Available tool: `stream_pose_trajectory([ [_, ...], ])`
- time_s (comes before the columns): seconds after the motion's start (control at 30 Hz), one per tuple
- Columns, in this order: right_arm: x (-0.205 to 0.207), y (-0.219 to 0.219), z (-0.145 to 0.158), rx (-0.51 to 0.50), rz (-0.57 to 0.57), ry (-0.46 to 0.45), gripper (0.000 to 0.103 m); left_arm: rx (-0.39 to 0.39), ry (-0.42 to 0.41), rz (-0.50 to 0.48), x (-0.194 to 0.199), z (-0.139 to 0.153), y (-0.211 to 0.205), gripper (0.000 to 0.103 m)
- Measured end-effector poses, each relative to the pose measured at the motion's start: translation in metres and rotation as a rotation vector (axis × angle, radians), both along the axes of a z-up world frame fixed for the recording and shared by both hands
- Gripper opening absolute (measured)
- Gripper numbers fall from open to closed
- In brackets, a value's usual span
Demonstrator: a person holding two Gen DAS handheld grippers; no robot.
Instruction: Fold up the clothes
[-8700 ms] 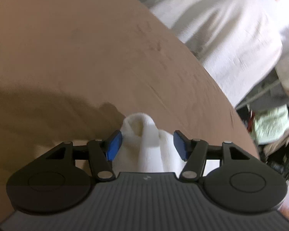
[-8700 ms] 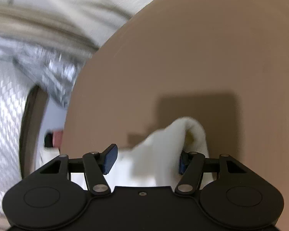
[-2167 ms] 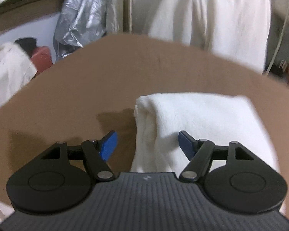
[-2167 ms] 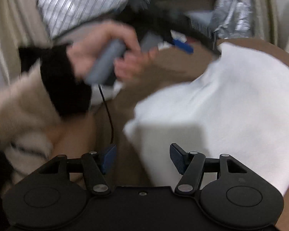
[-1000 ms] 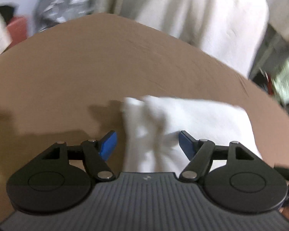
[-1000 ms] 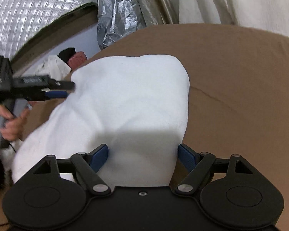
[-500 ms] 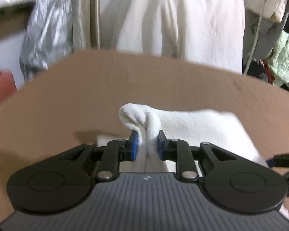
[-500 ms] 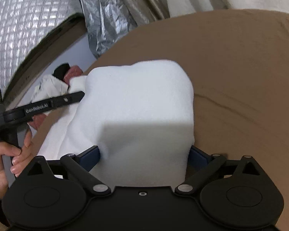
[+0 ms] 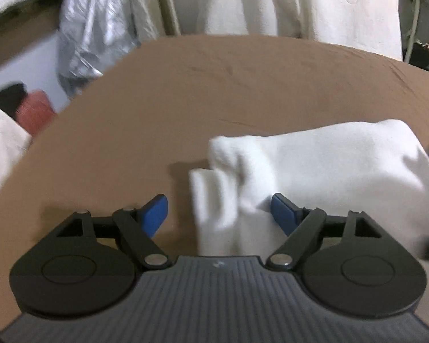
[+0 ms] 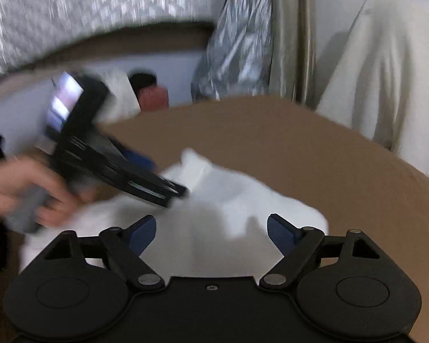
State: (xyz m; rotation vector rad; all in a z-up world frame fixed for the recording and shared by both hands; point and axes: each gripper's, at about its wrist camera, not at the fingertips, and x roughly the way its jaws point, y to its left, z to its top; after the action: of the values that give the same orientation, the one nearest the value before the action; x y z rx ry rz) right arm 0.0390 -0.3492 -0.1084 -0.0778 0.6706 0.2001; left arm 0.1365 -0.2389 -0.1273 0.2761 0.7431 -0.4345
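Two tongs: both sets show, one per wrist view, each with blue pads on black fingers.
Left tongs [image 9: 218, 213]: jaws opening, pads well apart; a bunched fold of the white garment [image 9: 314, 177] lies in the gap nearer the right pad, and neither pad presses on it.
Right tongs [image 10: 211, 230]: jaws closing but wide; the white garment [image 10: 214, 228] spreads under and between the pads, with no squeeze on it visible.
Garment: folded into a thick white bundle, lying on the brown bench [image 9: 186, 100]; its near left corner is rumpled and layered, the rest lies smoother toward the right.
Bench: brown cloth surface with a few faint creases, rounded by the lens.
Hand [image 10: 23, 191]: seen blurred in the right wrist view, at the left edge, wrapped round a grey handle that carries the left tongs [image 10: 174, 191], whose tip lies over the garment's left part; contact cannot be told.
Behind: pale cloth hanging [image 9: 300, 3] beyond the bench's far edge, a crinkled silver sheet [image 9: 91, 34] to its left, a red and black object [image 9: 31, 105] at the far left.
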Motion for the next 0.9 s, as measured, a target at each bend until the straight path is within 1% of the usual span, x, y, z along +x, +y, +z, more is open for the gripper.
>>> stream_pose_trajectory([
  [0.03,0.012,0.003,-0.008,-0.009,-0.007,0.035,0.084,-0.039,-0.002,0.006,-0.005,0.008,0.009,0.079],
  [0.07,0.021,0.005,-0.016,-0.007,-0.014,0.068,0.084,-0.094,0.014,0.002,-0.013,0.014,0.019,0.079],
  [0.1,0.030,0.006,-0.024,-0.004,-0.020,0.101,0.085,-0.150,0.043,-0.010,-0.021,0.019,0.029,0.079],
  [0.13,0.036,0.008,-0.029,0.002,-0.026,0.117,0.086,-0.188,0.082,-0.028,-0.027,0.019,0.038,0.079],
  [0.17,0.036,0.008,-0.031,0.010,-0.031,0.113,0.087,-0.192,0.127,-0.043,-0.033,0.015,0.044,0.079],
  [0.2,0.035,0.008,-0.030,0.017,-0.036,0.110,0.087,-0.155,0.168,-0.035,-0.038,0.005,0.047,0.078],
  [0.23,0.034,0.008,-0.030,0.023,-0.041,0.108,0.087,-0.091,0.204,-0.008,-0.043,-0.008,0.050,0.078],
  [0.27,0.032,0.010,-0.028,0.030,-0.046,0.103,0.087,-0.054,0.234,0.015,-0.047,-0.017,0.054,0.079],
  [0.33,0.020,0.019,-0.019,0.048,-0.052,0.086,0.087,-0.106,0.267,0.046,-0.047,-0.017,0.070,0.079],
  [0.37,0.008,0.026,-0.014,0.056,-0.034,0.069,0.087,-0.131,0.284,0.062,-0.047,-0.017,0.077,0.079],
  [0.43,-0.017,0.046,-0.007,0.045,0.053,0.040,0.087,-0.183,0.317,0.092,-0.048,-0.017,0.093,0.079],
  [0.47,-0.030,0.057,-0.008,0.028,0.102,0.051,0.086,-0.200,0.331,0.102,-0.048,-0.018,0.099,0.079],
  [0.5,-0.044,0.069,-0.015,-0.002,0.137,0.079,0.086,-0.195,0.336,0.099,-0.051,-0.021,0.100,0.079],
  [0.57,-0.068,0.095,-0.034,-0.108,0.165,0.115,0.088,-0.194,0.348,0.092,-0.054,-0.023,0.101,0.080],
  [0.6,-0.080,0.107,-0.041,-0.186,0.164,0.111,0.088,-0.188,0.347,0.089,-0.057,-0.023,0.102,0.081],
  [0.63,-0.089,0.116,-0.045,-0.238,0.165,0.117,0.088,-0.166,0.327,0.089,-0.064,-0.021,0.102,0.086],
  [0.67,-0.095,0.119,-0.045,-0.239,0.156,0.128,0.088,-0.135,0.299,0.088,-0.072,-0.019,0.101,0.090],
  [0.7,-0.098,0.119,-0.043,-0.199,0.133,0.151,0.088,-0.082,0.252,0.077,-0.083,-0.019,0.097,0.095],
  [0.73,-0.100,0.116,-0.041,-0.151,0.114,0.177,0.088,-0.034,0.201,0.053,-0.095,-0.018,0.093,0.096],
  [0.8,-0.104,0.111,-0.038,-0.102,0.111,0.204,0.088,0.024,0.130,0.014,-0.112,-0.017,0.088,0.096],
  [0.83,-0.106,0.108,-0.037,-0.099,0.133,0.212,0.088,0.020,0.135,0.018,-0.114,-0.018,0.090,0.096],
  [0.9,-0.112,0.099,-0.034,-0.080,0.183,0.241,0.088,-0.047,0.200,0.038,-0.103,-0.019,0.099,0.096],
])
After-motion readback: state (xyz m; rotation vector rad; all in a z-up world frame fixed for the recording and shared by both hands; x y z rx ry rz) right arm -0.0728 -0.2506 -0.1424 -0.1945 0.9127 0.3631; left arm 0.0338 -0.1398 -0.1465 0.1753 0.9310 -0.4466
